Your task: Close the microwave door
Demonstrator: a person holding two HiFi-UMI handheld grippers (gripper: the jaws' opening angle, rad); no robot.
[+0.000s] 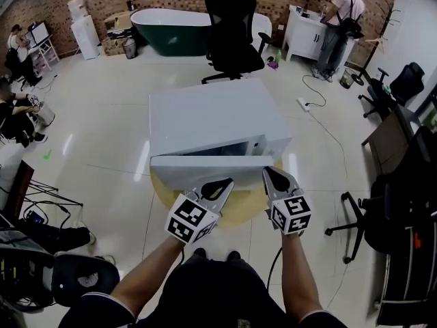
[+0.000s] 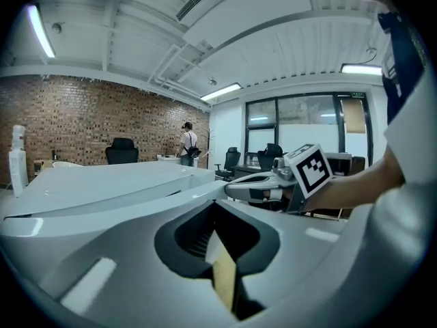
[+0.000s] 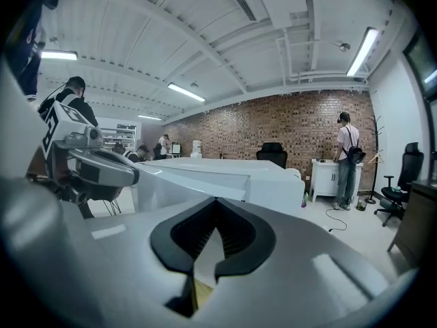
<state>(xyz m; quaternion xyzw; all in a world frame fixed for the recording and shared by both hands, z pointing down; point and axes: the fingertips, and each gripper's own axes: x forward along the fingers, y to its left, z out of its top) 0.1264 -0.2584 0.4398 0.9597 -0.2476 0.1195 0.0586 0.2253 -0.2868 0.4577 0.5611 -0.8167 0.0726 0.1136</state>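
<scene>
A white microwave (image 1: 212,118) stands on a round yellow table (image 1: 239,207). Its door (image 1: 212,162) hangs open toward me, and the dark cavity (image 1: 225,149) shows behind it. My left gripper (image 1: 217,185) is shut and empty, its tip just under the door's front edge. My right gripper (image 1: 273,176) is also shut and empty, at the door's right corner. In the left gripper view the shut jaws (image 2: 215,207) point at the white door (image 2: 102,183), with the right gripper (image 2: 273,186) beside them. In the right gripper view the jaws (image 3: 217,203) face the microwave (image 3: 232,176).
A black office chair (image 1: 232,33) and a dark green bathtub (image 1: 171,29) stand behind the microwave. A person (image 1: 338,22) stands at a white cabinet (image 1: 304,33) at the back right. More chairs (image 1: 403,210) are at the right, and seated people (image 1: 17,115) at the left.
</scene>
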